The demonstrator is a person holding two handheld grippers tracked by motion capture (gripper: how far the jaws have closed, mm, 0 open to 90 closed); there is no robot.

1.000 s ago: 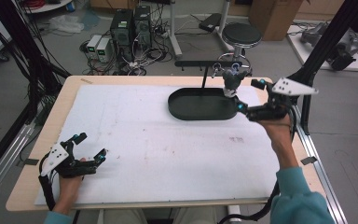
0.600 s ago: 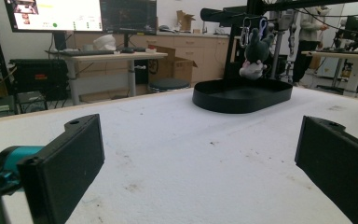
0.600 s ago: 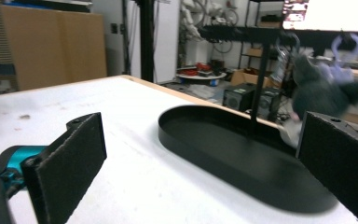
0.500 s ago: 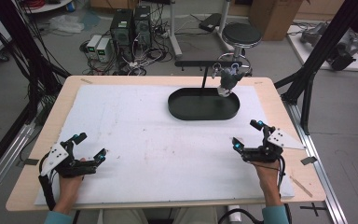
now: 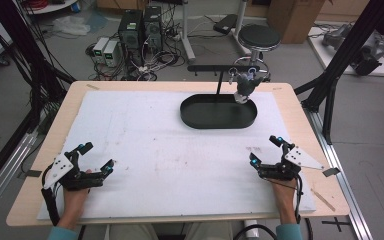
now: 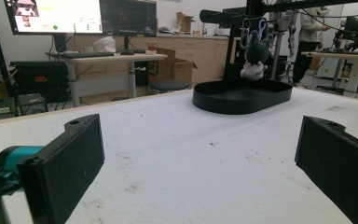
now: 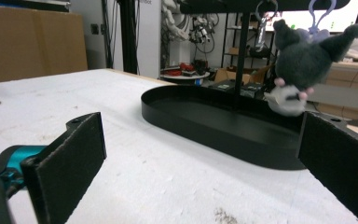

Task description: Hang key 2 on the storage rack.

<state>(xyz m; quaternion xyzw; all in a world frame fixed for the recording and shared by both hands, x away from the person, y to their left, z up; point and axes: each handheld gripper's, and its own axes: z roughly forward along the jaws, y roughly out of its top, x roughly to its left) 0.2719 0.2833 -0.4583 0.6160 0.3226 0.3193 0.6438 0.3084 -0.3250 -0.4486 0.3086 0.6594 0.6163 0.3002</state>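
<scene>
A black oval tray [image 5: 218, 119] sits at the far middle of the white table mat [image 5: 170, 150]. From its black stand bar [image 5: 225, 68] hangs a grey plush toy [image 5: 244, 85] on a keyring, over the tray's right end. The toy [image 6: 254, 53] and tray [image 6: 242, 98] lie far ahead in the left gripper view; in the right gripper view the toy [image 7: 303, 60] hangs above the tray [image 7: 214, 123]. My left gripper [image 5: 96, 158] rests open at the near left of the mat. Open too, my right gripper [image 5: 266, 149] rests at the near right. Nothing lies between either pair of jaws.
The wooden table edge [image 5: 300, 115] runs round the mat. Black frame posts [image 5: 337, 70] rise at the table's right and left. Computers [image 5: 140, 30], cables and a stool [image 5: 259, 36] stand on the floor beyond the far edge.
My right gripper has drawn back from beside the toy at the tray to the near right of the mat. The toy now hangs free. My left gripper has stayed put.
</scene>
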